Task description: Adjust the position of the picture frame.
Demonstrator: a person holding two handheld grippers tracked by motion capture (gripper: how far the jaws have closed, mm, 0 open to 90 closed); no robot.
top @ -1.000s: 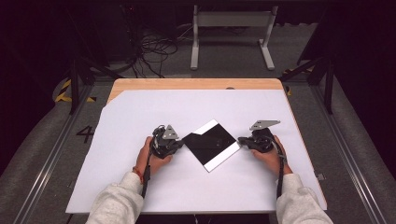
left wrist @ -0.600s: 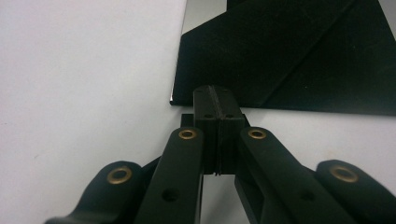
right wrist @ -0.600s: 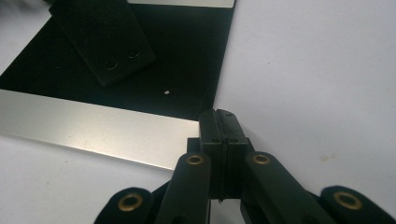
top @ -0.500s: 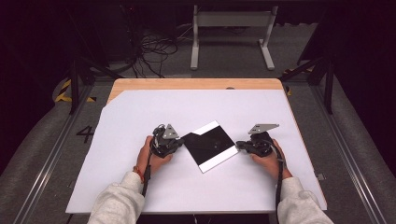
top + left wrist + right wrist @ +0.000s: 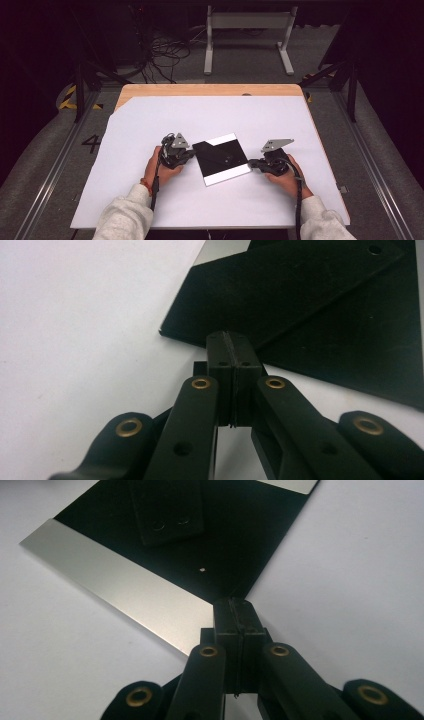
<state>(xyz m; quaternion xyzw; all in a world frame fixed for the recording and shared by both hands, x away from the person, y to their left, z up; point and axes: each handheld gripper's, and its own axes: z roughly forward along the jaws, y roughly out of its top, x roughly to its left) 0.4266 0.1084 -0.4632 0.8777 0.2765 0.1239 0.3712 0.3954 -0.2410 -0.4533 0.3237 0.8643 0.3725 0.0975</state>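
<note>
A black square plate [image 5: 220,159] with pale silver strips along two edges lies flat on the white sheet [image 5: 150,120]. My left gripper [image 5: 191,154] is shut, its tips touching the plate's left edge. In the left gripper view the closed left gripper [image 5: 231,340] meets a black plate [image 5: 310,295] that looks like two layers. My right gripper [image 5: 251,163] is shut too, at the plate's right corner. The right gripper view has the closed right gripper [image 5: 235,605] against that corner, beside the silver strip [image 5: 120,595]. Nothing is between either pair of jaws.
The white sheet covers most of a wooden table [image 5: 200,90], with bare sheet all round the plate. Beyond the far edge, cables [image 5: 165,50] lie on the dark floor beside a white metal stand [image 5: 247,20]. Rails run along both sides.
My right gripper has slid left and nearer, onto the plate's right corner. The plate has turned a little clockwise. The left gripper has stayed put.
</note>
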